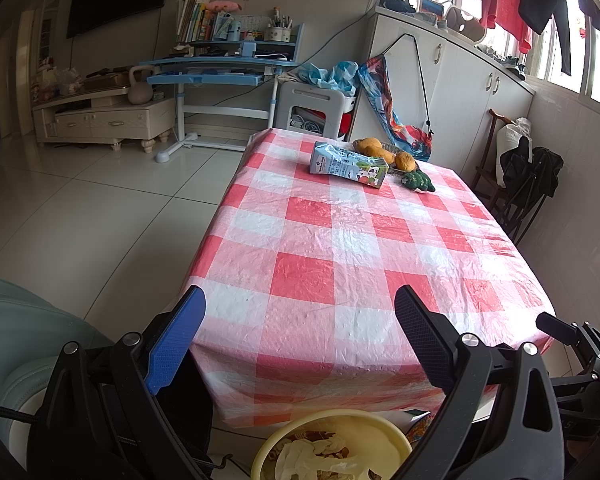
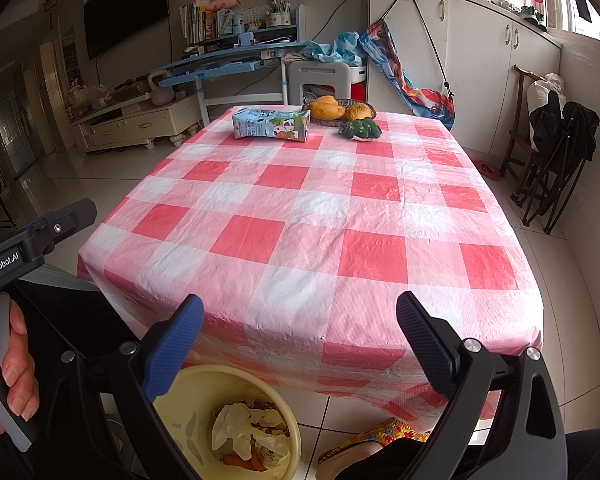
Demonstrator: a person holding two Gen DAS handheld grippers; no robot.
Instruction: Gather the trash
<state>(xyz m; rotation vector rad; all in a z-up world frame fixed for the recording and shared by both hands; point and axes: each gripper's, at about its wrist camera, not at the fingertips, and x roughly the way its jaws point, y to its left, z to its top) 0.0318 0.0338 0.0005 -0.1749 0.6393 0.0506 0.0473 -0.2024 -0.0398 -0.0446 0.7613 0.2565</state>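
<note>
Right wrist view: both grippers, left [image 1: 300,340] and right [image 2: 300,344], hold their fingers wide apart and empty over the near desk [image 2: 300,240] edge. Bin [image 2: 188,420] below already holds crumpled tissues. Carton [image 2: 272,123] lies on the far side beside the fruit basket [image 2: 366,107], probably the last trash left.
</note>
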